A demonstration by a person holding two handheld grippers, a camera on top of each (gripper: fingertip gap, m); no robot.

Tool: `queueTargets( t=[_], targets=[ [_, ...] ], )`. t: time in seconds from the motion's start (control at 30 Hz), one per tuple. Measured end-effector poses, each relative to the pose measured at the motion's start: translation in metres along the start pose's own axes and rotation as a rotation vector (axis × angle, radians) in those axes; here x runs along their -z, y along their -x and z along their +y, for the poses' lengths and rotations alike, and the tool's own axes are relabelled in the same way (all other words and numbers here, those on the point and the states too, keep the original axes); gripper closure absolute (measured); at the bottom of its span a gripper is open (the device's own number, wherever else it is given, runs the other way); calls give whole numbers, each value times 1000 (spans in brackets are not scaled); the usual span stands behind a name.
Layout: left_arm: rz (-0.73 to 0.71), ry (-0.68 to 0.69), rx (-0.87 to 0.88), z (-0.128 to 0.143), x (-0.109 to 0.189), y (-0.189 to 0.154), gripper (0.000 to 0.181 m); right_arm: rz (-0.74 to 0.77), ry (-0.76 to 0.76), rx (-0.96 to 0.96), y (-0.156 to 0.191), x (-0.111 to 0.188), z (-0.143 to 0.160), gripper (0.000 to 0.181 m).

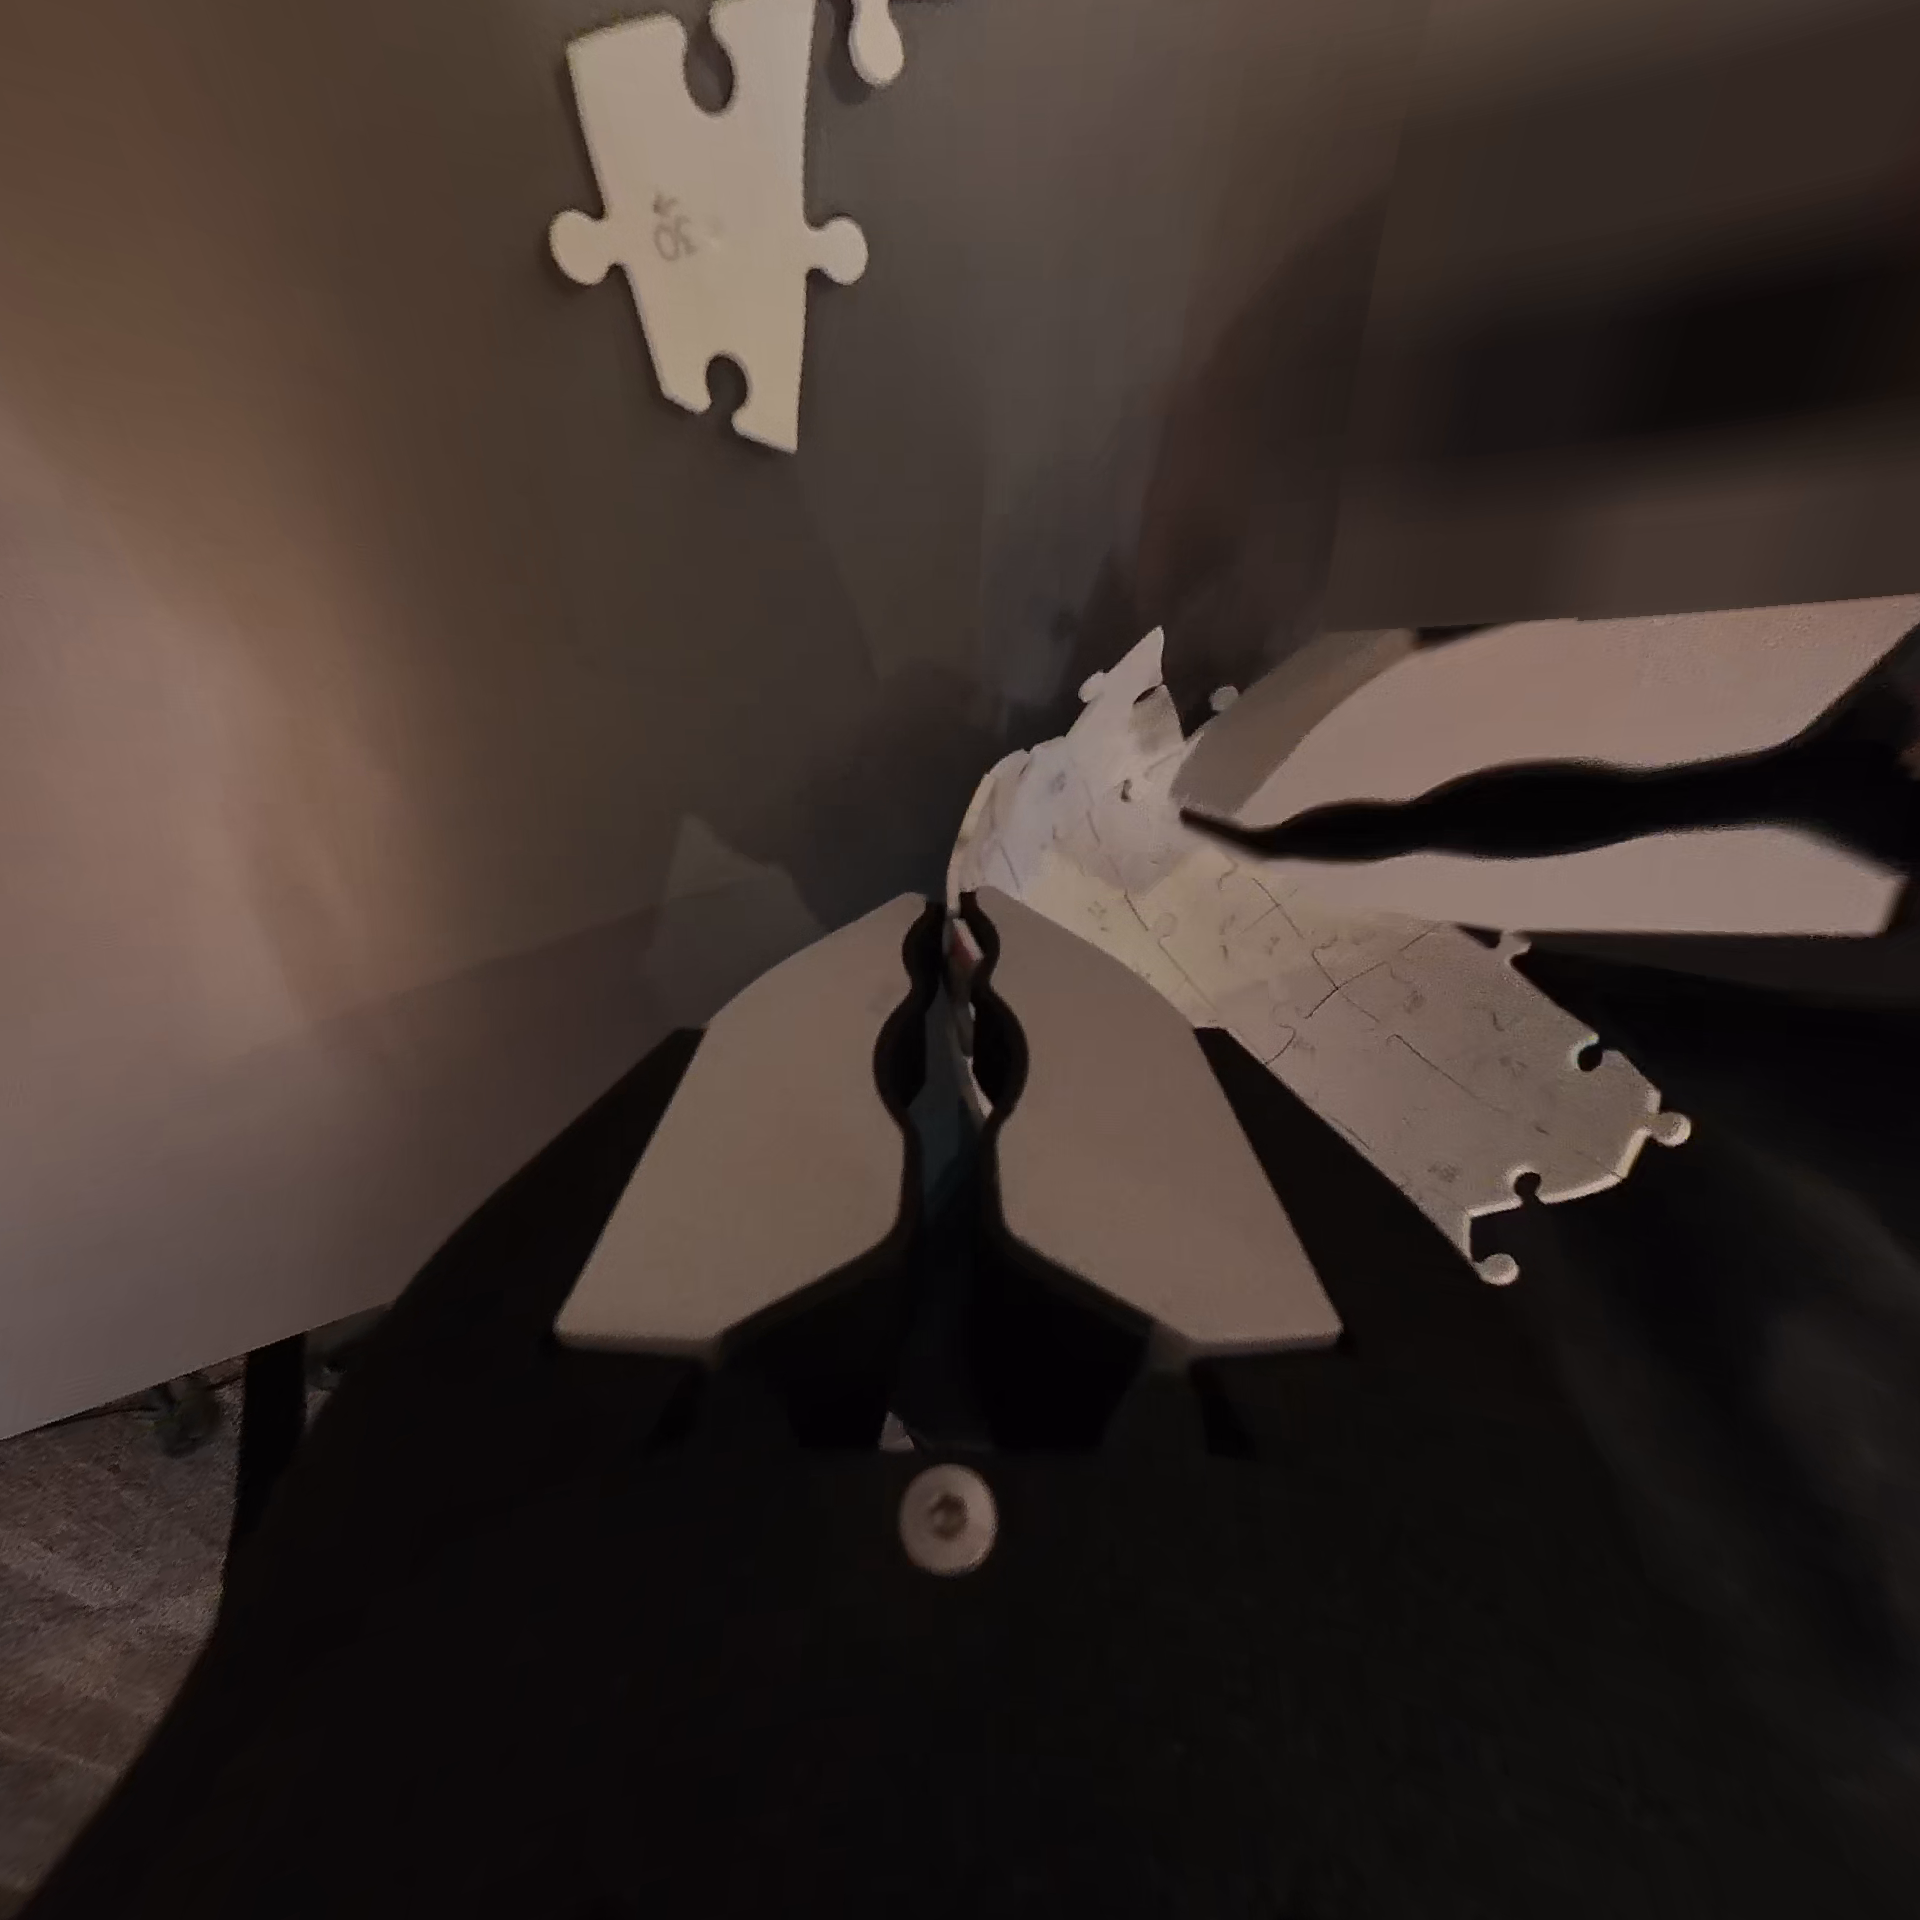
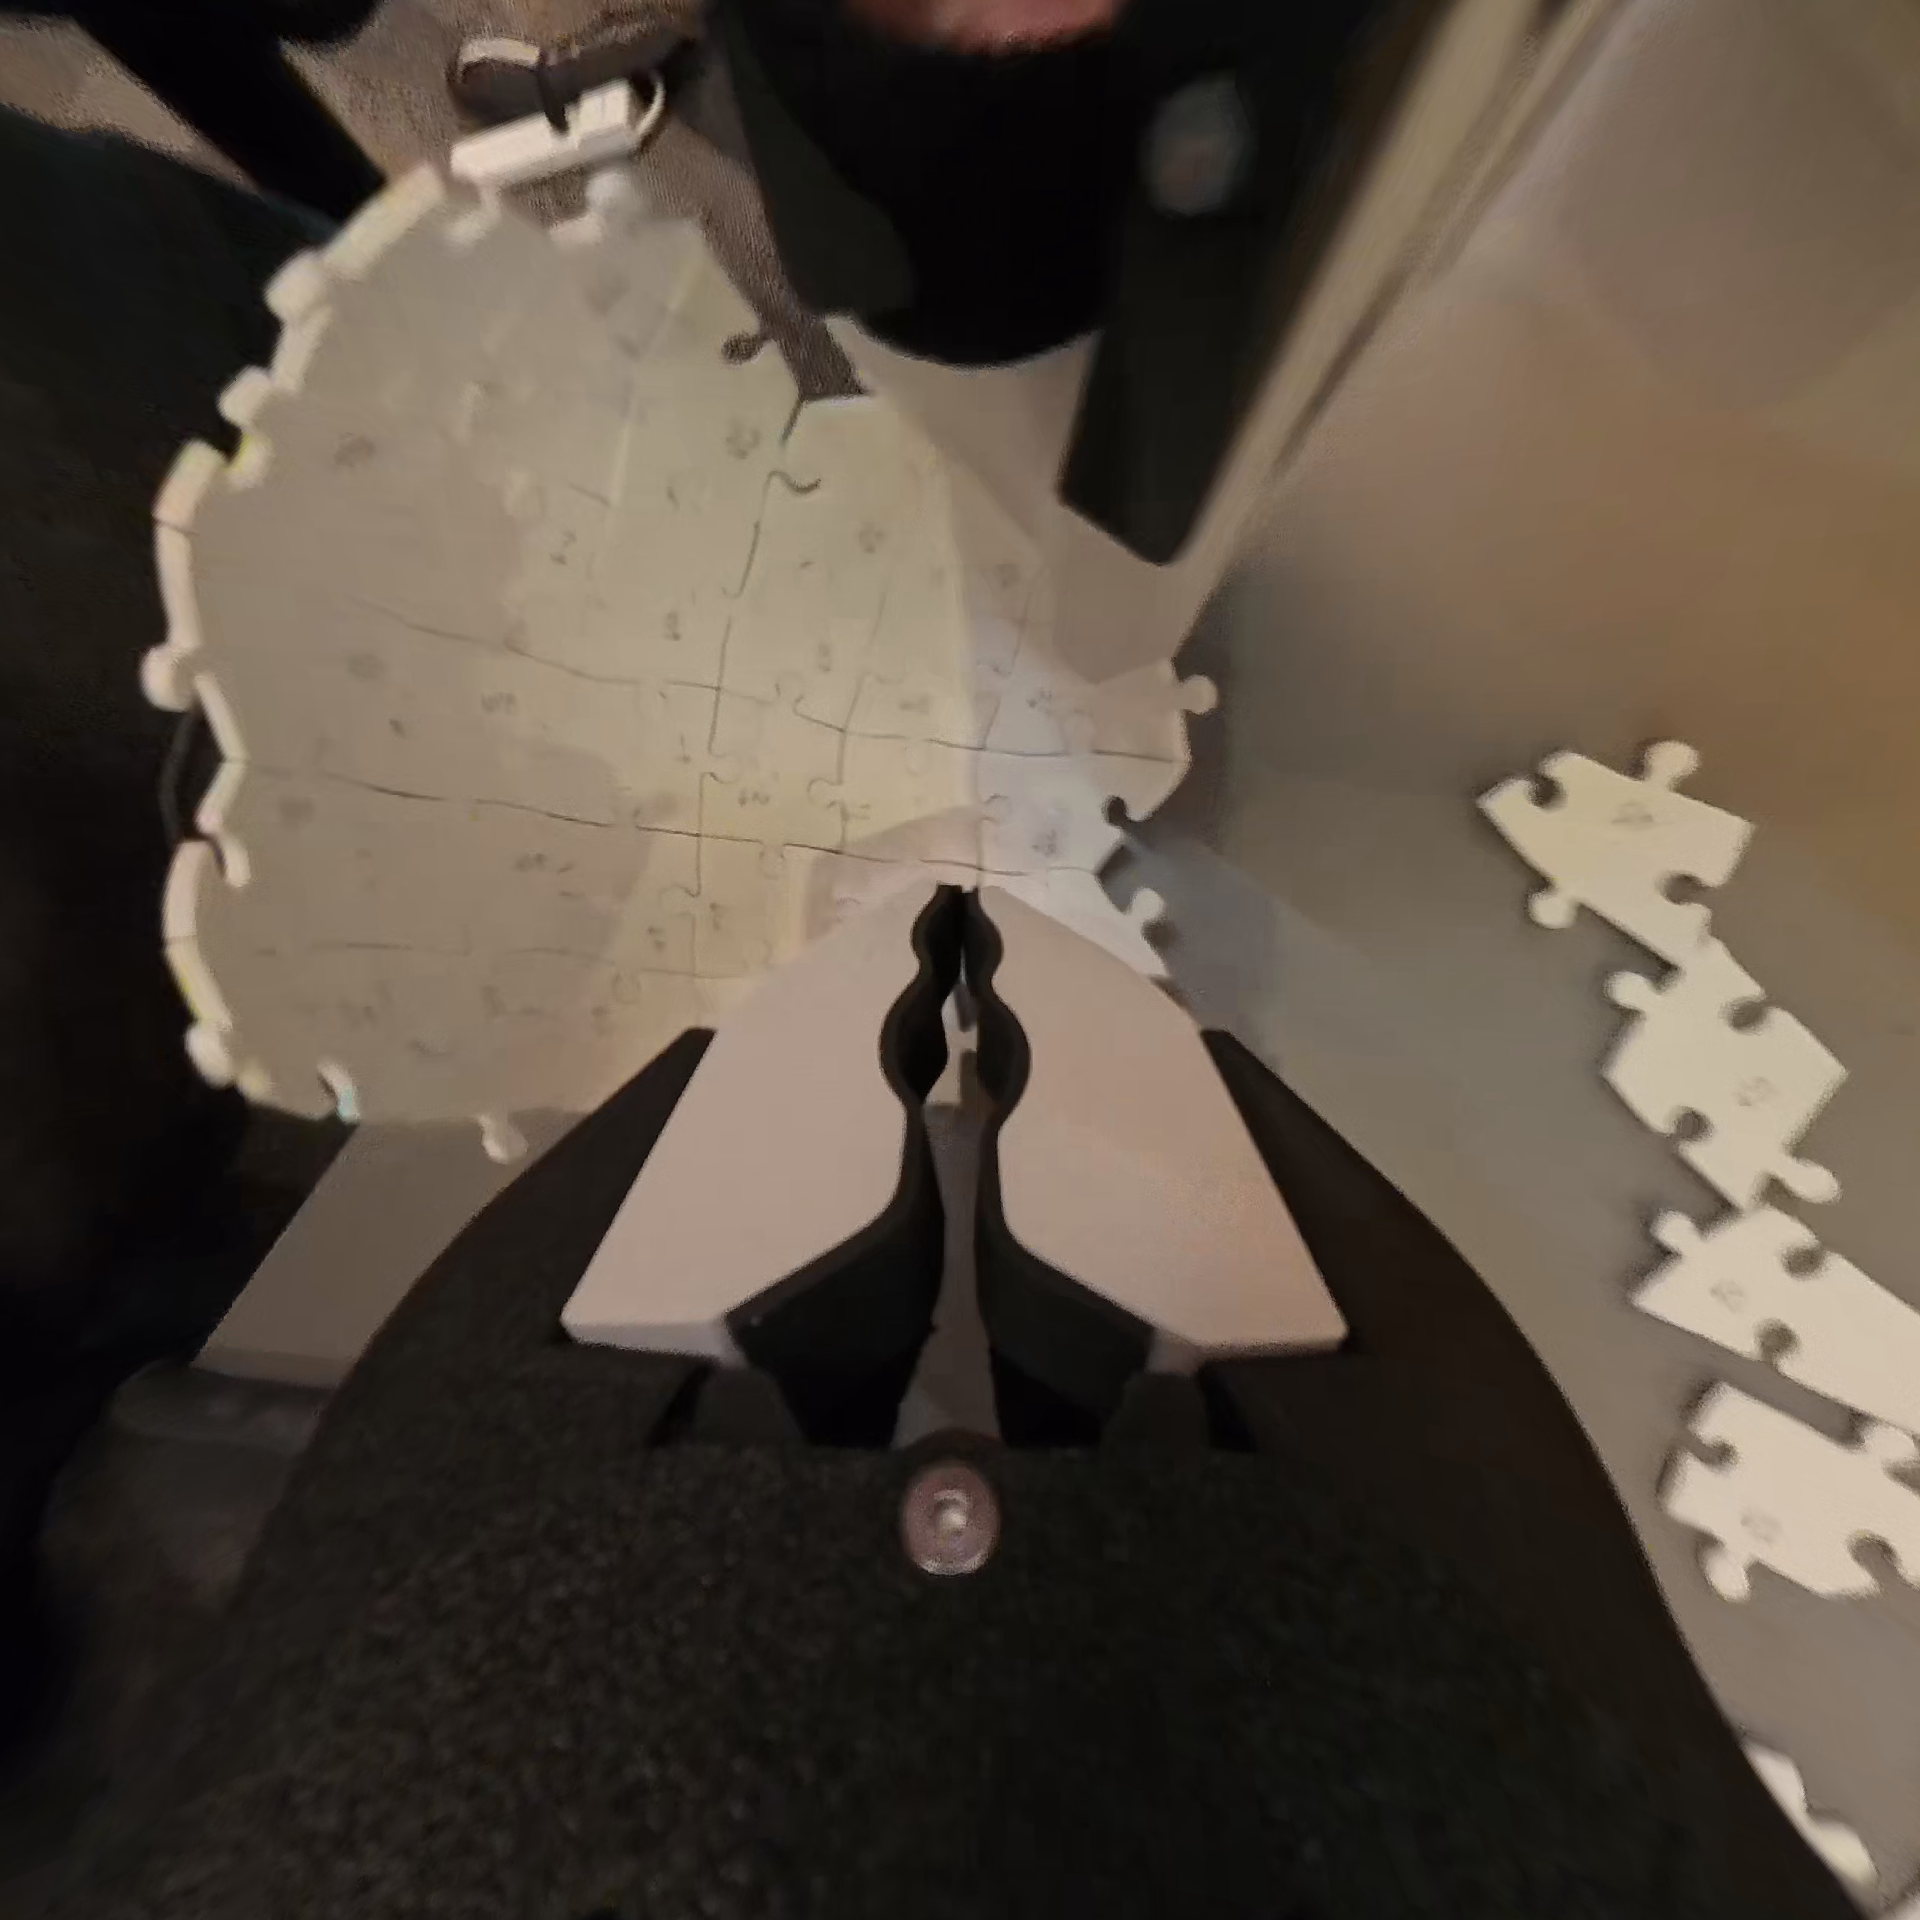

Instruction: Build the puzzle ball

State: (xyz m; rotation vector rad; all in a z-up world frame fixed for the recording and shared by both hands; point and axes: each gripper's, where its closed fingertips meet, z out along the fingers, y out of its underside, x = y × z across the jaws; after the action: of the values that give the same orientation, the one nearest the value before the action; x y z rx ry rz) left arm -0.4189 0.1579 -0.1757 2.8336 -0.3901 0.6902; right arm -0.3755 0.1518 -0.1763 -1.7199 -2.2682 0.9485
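Claws: my left gripper (image 1: 961, 920) and right gripper (image 2: 958, 896) each pinch the rim of the half-built puzzle ball (image 2: 582, 727), jaws pressed nearly together.
Ball: a curved white shell with knobbed edges, held off the table.
Table (image 2: 1455, 623): smooth grey, open room right.
Loose pieces (image 2: 1704, 1081): flat, white, well apart.

A smooth grey worktop (image 1: 312, 727) sits in dim warm light, with speckled grey carpet (image 1: 94, 1558) on the floor below.
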Motion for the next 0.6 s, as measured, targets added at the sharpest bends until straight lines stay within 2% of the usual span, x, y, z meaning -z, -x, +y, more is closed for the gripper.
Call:
queueTargets(
  t=[0.07, 0.23, 0.6],
  targets=[
    [-2, 7, -7, 1, 0, 0, 179, 48, -8, -32, -12, 10, 5, 181],
    [-6, 9, -18, 0, 0, -1, 179, 130, -3, -88, -34, 11, 15, 181],
    [0, 7, -14, 0, 0, 1, 179, 48, 21, -75, -19, 3, 16, 181]
  ],
)
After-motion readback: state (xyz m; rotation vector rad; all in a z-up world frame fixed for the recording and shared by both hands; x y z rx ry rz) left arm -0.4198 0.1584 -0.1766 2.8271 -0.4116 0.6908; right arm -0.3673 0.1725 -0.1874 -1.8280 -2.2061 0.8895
